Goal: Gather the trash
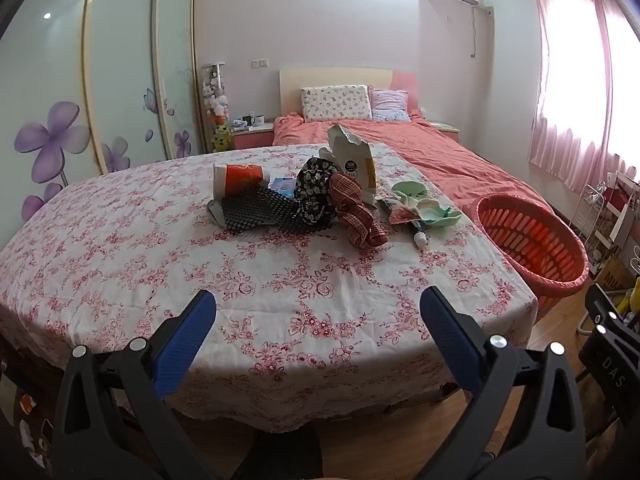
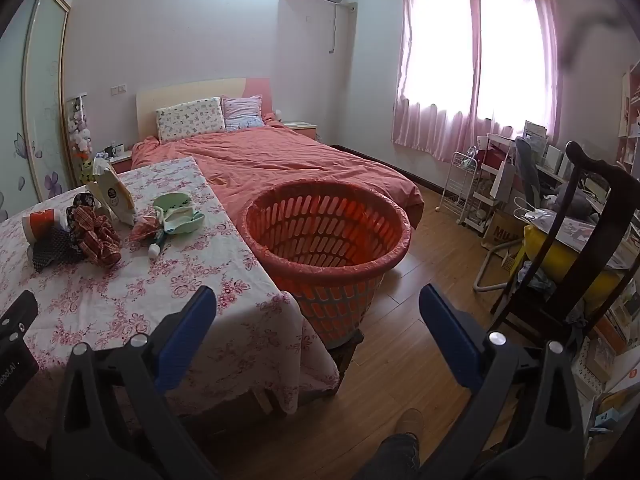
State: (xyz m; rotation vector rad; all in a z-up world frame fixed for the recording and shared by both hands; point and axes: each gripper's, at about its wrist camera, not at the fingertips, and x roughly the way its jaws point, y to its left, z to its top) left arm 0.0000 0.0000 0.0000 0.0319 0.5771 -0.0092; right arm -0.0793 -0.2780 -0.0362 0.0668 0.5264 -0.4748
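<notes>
A pile of items lies mid-table on the floral cloth (image 1: 160, 248): an orange-and-white paper cup (image 1: 239, 178) on its side, a black mesh piece (image 1: 256, 210), a black floral cloth (image 1: 314, 190), a red checked cloth (image 1: 358, 216), a torn white-and-yellow paper bag (image 1: 354, 160), green-and-white wrappers (image 1: 424, 204) and a small white tube (image 1: 419, 238). The orange basket (image 2: 328, 240) lined with a bag stands at the table's right end. My left gripper (image 1: 318, 320) is open and empty over the table's near edge. My right gripper (image 2: 318, 320) is open and empty, in front of the basket.
A bed with a coral cover (image 2: 280, 160) lies behind the table. A dark wooden chair (image 2: 560, 240) and cluttered shelves (image 2: 480, 184) stand at the right on the wooden floor (image 2: 420, 248). A wardrobe with flower decals (image 1: 100, 92) is at the left.
</notes>
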